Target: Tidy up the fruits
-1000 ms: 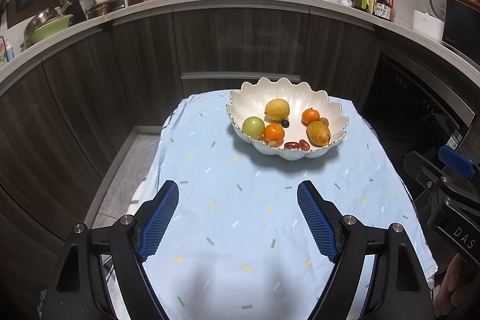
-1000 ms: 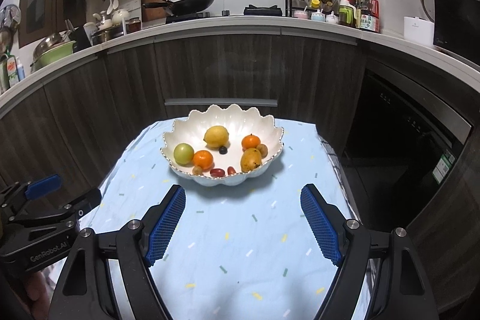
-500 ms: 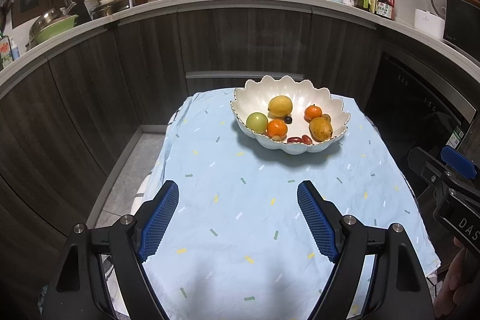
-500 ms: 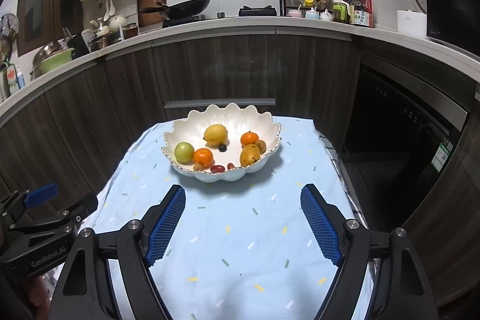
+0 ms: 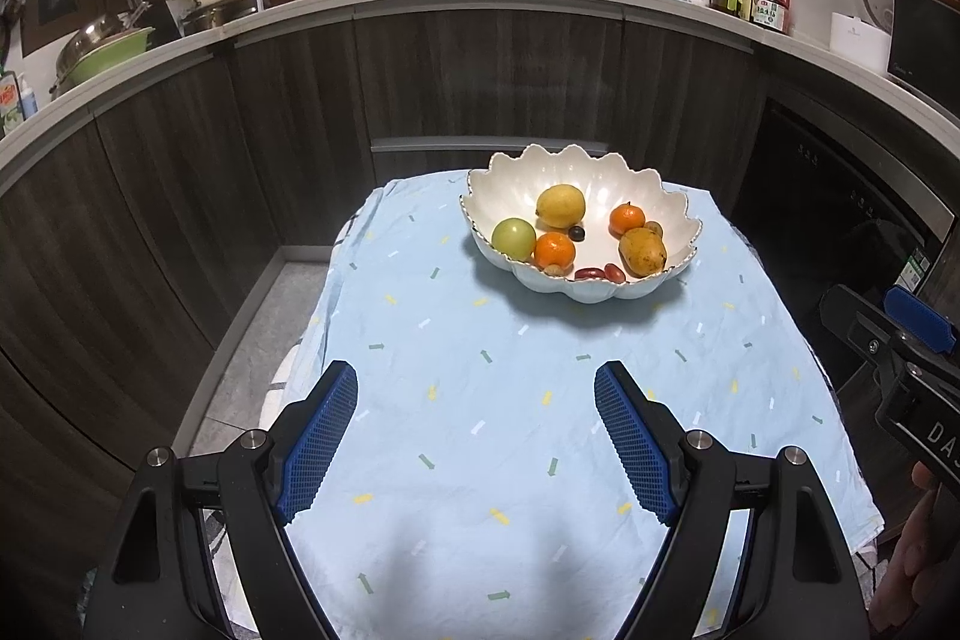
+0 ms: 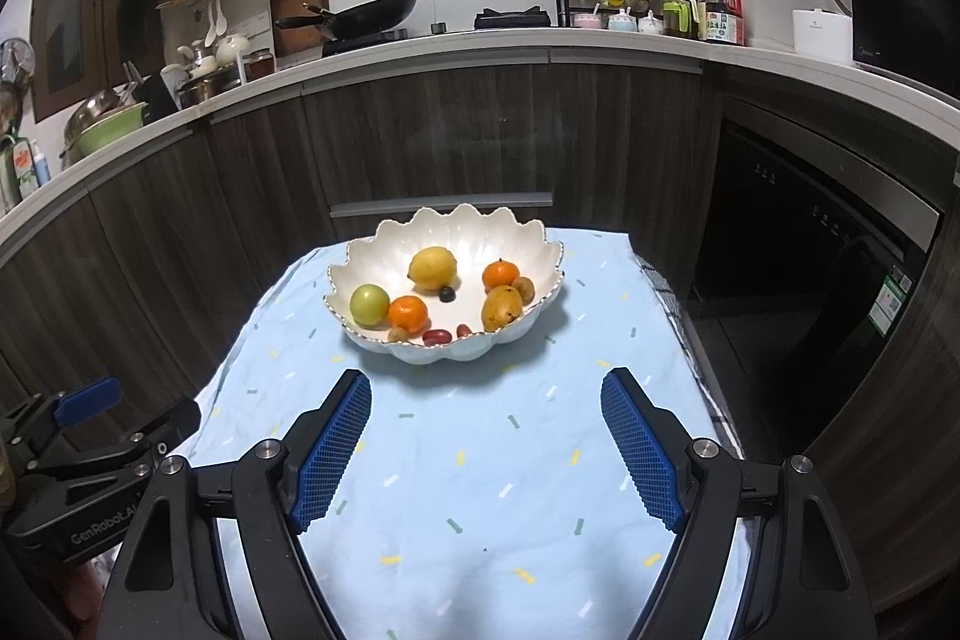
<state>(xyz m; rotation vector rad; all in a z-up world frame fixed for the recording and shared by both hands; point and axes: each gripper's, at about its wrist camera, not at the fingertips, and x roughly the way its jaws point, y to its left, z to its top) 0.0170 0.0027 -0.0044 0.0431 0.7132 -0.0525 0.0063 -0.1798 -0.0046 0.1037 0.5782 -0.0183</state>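
On the blue confetti-print cloth [image 5: 480, 430] covering the bench, a scalloped white ceramic bowl [image 5: 600, 172] holds the mixed fruits [image 6: 431, 269]. Left gripper [image 5: 477, 445] and right gripper [image 6: 486, 451] hover short of it, tilted downward, jaws wide and empty.

The bowl [image 5: 579, 244] sits farther from both grippers and smaller in view than a second ago; more tablecloth [image 5: 480, 400] shows before it.

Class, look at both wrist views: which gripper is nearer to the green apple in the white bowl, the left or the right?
Left, though only slightly. The green apple sits at the bowl's left edge; the left gripper hovers open on that side, the right gripper open opposite the bowl's middle.
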